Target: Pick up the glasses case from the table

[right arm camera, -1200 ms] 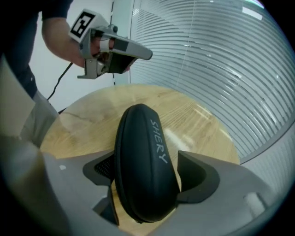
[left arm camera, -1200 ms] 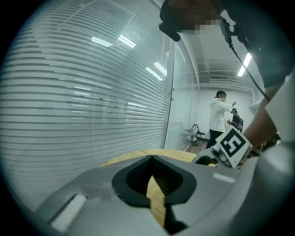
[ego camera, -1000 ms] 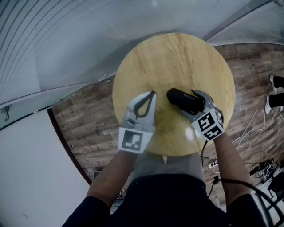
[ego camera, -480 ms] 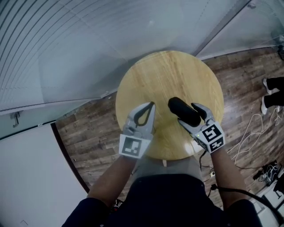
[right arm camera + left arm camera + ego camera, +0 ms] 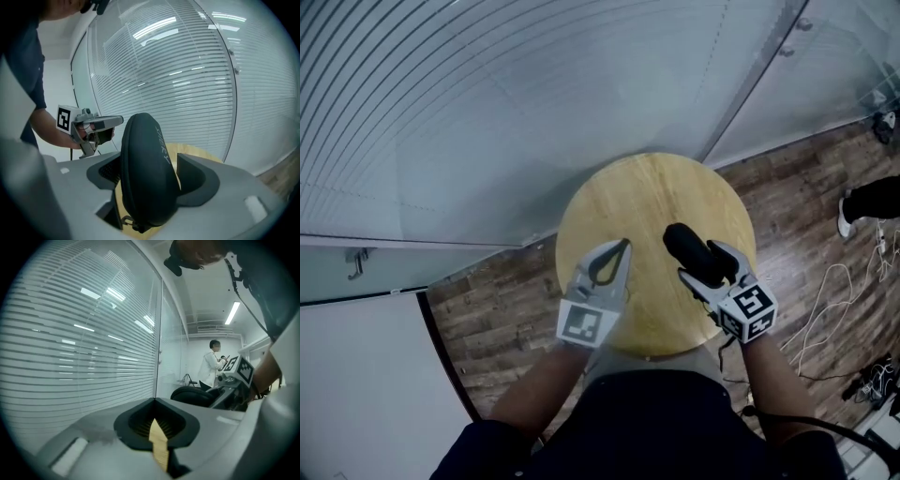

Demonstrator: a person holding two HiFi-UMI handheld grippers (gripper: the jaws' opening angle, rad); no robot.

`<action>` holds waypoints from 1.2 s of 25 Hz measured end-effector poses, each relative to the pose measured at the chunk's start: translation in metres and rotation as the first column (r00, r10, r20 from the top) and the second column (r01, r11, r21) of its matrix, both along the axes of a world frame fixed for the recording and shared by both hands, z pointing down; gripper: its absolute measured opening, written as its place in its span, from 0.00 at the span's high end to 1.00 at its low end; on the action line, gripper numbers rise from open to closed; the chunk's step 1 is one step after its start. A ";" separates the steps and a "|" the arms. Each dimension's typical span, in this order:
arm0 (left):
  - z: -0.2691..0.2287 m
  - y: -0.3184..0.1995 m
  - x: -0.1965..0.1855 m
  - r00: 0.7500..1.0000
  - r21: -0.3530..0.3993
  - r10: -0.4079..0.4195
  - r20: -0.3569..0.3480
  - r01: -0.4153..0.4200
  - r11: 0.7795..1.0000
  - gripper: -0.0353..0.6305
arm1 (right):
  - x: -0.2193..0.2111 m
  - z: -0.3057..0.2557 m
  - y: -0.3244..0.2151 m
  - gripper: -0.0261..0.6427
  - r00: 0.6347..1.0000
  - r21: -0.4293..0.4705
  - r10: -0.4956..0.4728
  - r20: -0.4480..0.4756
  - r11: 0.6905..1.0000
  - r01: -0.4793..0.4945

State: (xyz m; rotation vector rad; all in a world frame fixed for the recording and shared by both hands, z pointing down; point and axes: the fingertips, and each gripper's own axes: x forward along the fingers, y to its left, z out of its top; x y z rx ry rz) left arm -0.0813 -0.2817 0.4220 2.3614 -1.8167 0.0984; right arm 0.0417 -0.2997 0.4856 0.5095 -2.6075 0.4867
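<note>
The black glasses case [image 5: 692, 253] is off the round wooden table [image 5: 628, 202], clamped between the fingers of my right gripper [image 5: 703, 265]. In the right gripper view the case [image 5: 147, 173] stands on end between both pads and hides most of the table [image 5: 197, 152] behind it. My left gripper [image 5: 622, 247] hovers beside it on the left, its tips together with nothing in them. Seen in the left gripper view, those jaws [image 5: 154, 401] meet at the tip, and the case [image 5: 192, 397] shows to the right.
A glass wall with white blinds [image 5: 534, 94] curves behind the table. Dark wood floor [image 5: 497, 291] surrounds it, with white cables [image 5: 839, 291] at the right and someone's leg and shoe [image 5: 867, 202] near the right edge. A person in a white coat [image 5: 211, 366] stands far off.
Both grippers have risen well above the table, the right one carrying the glasses case up with it. The table now looks smaller and lower in the head view.
</note>
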 end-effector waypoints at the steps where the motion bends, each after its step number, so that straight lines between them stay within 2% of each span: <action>1: -0.006 0.001 -0.001 1.000 0.002 0.001 -0.001 -0.001 1.000 0.94 | -0.001 -0.009 0.002 0.43 1.000 0.008 0.007 0.020 1.000 -0.008; 6: -0.040 0.002 0.006 1.000 0.032 0.004 0.001 -0.004 0.999 0.94 | 0.007 -0.054 0.012 0.43 0.996 0.053 0.023 0.089 0.998 -0.027; 11: -0.071 0.011 0.017 1.000 0.062 0.012 0.010 -0.013 0.998 0.94 | 0.021 -0.100 0.018 0.43 0.985 0.135 0.060 0.160 0.987 -0.082; 16: -0.099 0.027 0.020 0.999 0.089 0.004 0.039 -0.007 0.996 0.94 | 0.032 -0.127 0.026 0.43 0.975 0.170 0.081 0.207 0.979 -0.117; 21: -0.099 0.046 0.020 0.999 0.074 -0.018 0.032 0.015 0.997 0.94 | 0.044 -0.141 0.032 0.44 0.961 0.209 0.113 0.252 0.963 -0.168; 25: -0.089 0.058 0.019 0.996 0.066 0.013 0.089 -0.018 0.998 0.94 | 0.045 -0.147 0.042 0.44 0.960 0.233 0.112 0.256 0.957 -0.174; 30: -0.114 0.065 0.037 1.000 0.098 0.002 0.017 -0.004 0.995 0.94 | 0.054 -0.156 0.055 0.44 0.964 0.283 0.096 0.249 0.945 -0.167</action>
